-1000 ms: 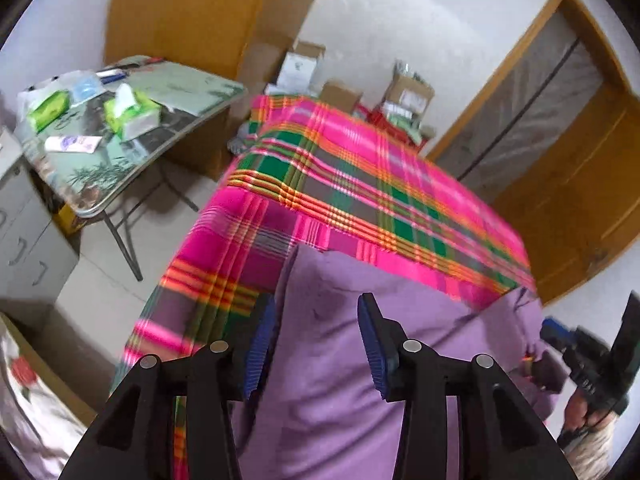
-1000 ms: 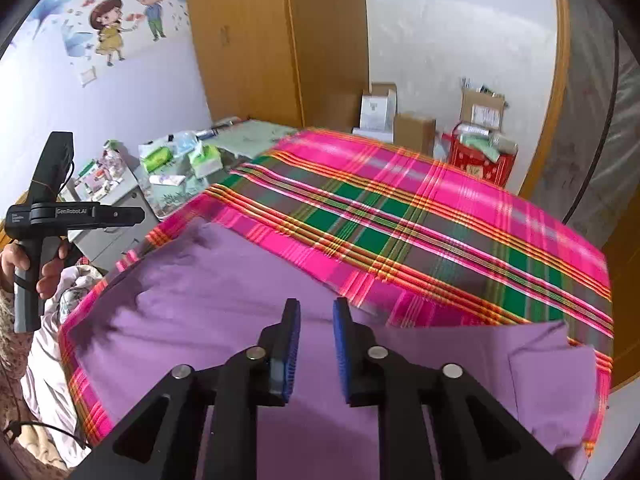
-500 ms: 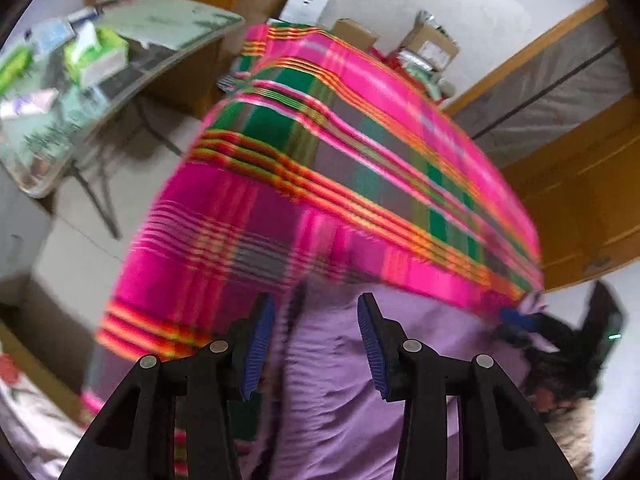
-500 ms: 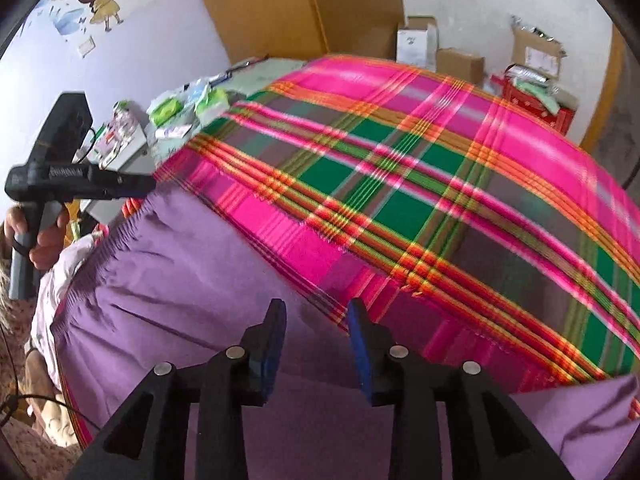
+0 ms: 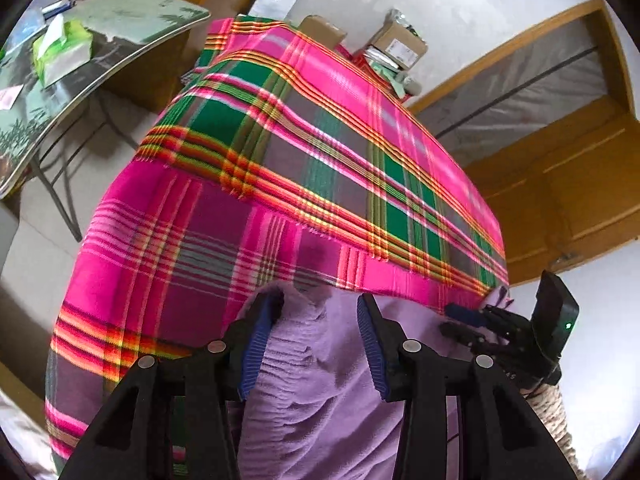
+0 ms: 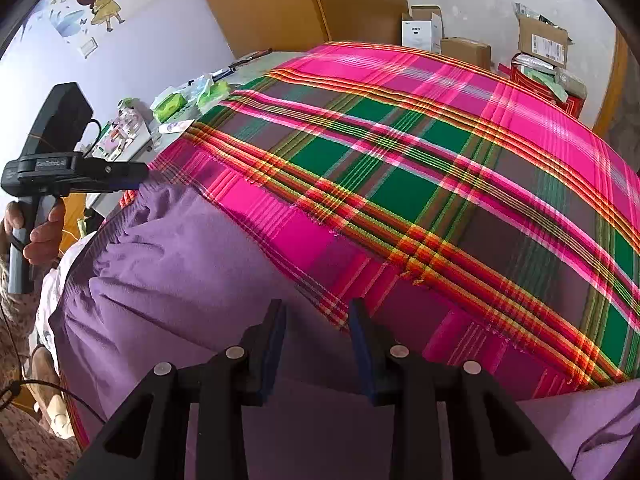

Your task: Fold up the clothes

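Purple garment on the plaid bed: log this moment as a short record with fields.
garment: purple garment, spread along the near edge of the plaid bedspread
gathered edge: bunched, lying between the left gripper's jaws
left gripper: jaws open, not pressing the cloth
right gripper: right gripper, jaws open over the garment's far edge, just widened, nothing clamped
fold: not yet begun
side table: side table with a tissue box

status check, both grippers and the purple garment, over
Left gripper open, astride purple fleece garment's gathered edge. Right gripper open over its far edge. Garment on pink plaid bedspread. Nothing in the way.
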### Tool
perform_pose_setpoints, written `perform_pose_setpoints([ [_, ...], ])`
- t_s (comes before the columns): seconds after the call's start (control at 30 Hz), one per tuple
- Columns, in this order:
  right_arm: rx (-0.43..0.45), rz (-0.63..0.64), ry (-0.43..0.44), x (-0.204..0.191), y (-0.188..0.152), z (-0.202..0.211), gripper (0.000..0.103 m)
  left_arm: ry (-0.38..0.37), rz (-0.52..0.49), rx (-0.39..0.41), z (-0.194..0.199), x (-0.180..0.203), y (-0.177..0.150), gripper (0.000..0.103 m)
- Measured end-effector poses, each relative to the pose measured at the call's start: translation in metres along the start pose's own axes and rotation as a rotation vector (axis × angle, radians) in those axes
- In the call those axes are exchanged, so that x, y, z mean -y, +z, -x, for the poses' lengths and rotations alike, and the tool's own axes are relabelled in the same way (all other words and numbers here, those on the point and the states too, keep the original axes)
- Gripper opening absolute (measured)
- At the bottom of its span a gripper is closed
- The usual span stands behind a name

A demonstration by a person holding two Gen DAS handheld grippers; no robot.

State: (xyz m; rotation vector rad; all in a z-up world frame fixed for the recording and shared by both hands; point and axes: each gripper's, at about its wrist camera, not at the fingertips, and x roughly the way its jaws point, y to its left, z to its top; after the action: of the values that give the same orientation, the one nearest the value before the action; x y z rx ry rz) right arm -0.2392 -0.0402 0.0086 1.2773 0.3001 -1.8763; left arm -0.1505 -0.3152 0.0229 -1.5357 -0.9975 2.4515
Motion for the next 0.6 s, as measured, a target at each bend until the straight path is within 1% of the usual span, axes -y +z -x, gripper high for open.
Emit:
perform_pose_setpoints([
  [0.07,-0.001,0.001,-0.006,0.001,-0.001,0.002,0.033,0.002,-0.008,-0.045,-0.008,0.001,-0.001,0.044],
  [0.13,-0.001,0.019,-0.028,0.002,-0.004,0.004,0.032,0.003,0.0,-0.062,-0.012,0.001,-0.004,0.044],
  [0.17,-0.001,0.028,-0.041,0.003,-0.005,0.005,0.032,0.006,0.005,-0.061,-0.013,-0.001,-0.004,0.045],
  [0.2,-0.002,0.037,-0.055,0.003,-0.007,0.006,0.032,0.008,0.031,-0.053,-0.014,-0.005,-0.001,0.044],
  [0.27,-0.007,0.063,-0.076,0.0,-0.01,0.007,0.032,-0.004,0.058,-0.049,-0.013,-0.008,0.001,0.045],
  [0.37,-0.008,0.126,-0.119,-0.008,-0.013,0.005,0.032,0.017,0.046,-0.038,-0.012,-0.005,0.002,0.045],
  [0.5,-0.01,0.148,-0.161,-0.014,-0.014,0.003,0.032,0.04,0.044,-0.023,-0.013,-0.002,0.003,0.044],
  [0.57,-0.01,0.157,-0.173,-0.015,-0.016,0.003,0.032,0.056,0.037,-0.015,-0.013,-0.002,0.003,0.038],
  [0.6,-0.008,0.154,-0.177,-0.014,-0.016,0.003,0.029,0.07,0.031,-0.009,-0.013,-0.003,0.002,0.029],
])
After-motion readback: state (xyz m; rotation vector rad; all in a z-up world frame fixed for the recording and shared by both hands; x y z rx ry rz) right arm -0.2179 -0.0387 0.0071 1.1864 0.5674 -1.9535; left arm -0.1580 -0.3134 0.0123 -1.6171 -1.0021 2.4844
